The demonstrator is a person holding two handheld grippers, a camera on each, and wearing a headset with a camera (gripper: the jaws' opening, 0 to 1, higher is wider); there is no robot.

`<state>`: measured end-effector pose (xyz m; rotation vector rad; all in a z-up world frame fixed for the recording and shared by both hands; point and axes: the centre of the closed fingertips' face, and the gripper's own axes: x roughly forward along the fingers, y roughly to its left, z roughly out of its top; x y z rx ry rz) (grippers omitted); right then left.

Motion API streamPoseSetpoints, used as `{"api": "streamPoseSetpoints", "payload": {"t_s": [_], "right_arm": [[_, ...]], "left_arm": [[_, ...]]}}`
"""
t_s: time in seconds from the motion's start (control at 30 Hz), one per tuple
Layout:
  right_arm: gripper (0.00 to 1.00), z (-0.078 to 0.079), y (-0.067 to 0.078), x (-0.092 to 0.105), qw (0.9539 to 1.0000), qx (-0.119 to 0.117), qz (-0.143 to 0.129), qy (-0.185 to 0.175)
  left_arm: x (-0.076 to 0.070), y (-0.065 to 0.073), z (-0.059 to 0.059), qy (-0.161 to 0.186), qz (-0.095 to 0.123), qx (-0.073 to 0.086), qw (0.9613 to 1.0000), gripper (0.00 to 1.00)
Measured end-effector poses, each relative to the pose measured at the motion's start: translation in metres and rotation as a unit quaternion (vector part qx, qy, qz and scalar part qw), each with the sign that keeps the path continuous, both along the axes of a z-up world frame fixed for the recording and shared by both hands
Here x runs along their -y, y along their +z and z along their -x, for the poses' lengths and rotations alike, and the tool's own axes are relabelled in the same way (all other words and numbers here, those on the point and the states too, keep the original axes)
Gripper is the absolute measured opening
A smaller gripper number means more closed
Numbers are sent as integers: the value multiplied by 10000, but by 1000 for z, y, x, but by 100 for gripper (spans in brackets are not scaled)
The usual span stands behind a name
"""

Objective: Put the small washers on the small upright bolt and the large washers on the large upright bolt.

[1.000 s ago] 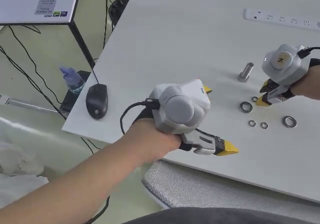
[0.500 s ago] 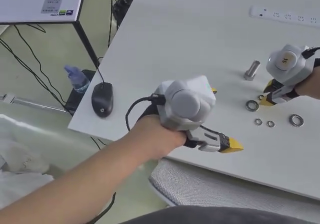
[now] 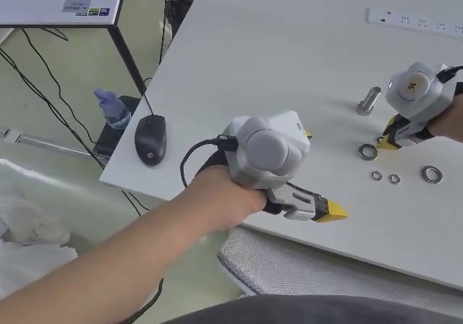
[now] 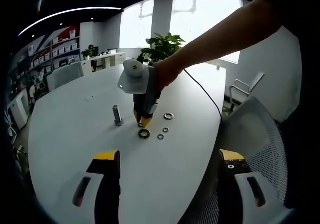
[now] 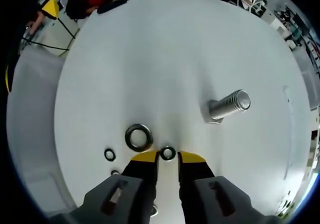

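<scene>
Left gripper [image 4: 169, 159]: jaws spread wide, hovering over the near counter [image 4: 75, 119] edge, carrying nothing.
Right gripper [image 5: 169, 157]: jaws narrowly parted, bracketing a small washer [image 5: 168, 153] lying flat; a true pinch cannot be told.
Large washer [image 5: 138, 137]: lying just beside.
Upright bolt [image 5: 227, 106]: standing beyond, apart.
Risk: the thin washer may be skidding or flipping from the tips; a careless approach risks toppling the bolt.

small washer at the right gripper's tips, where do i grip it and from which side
Probably pinch the small washer across its outer rim, coming down from above with the right gripper. It lies flat on the table, so only opposite edges offer a hold; the jaw tips sit close either side.
</scene>
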<state>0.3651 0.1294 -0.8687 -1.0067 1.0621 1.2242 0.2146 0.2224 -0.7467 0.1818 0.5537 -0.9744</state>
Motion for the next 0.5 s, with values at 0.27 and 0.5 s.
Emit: {"api": "streamPoseSetpoints", "payload": {"t_s": [0.27,0.5], "right_arm": [[14,0,0,0,9999,89,111,-38],[14,0,0,1,9996,94,276,-23]], "left_arm": [[1,-1,0,-38,12,-11,10000,78],[3,-4,4,-75,-1,-61,10000,77]]}}
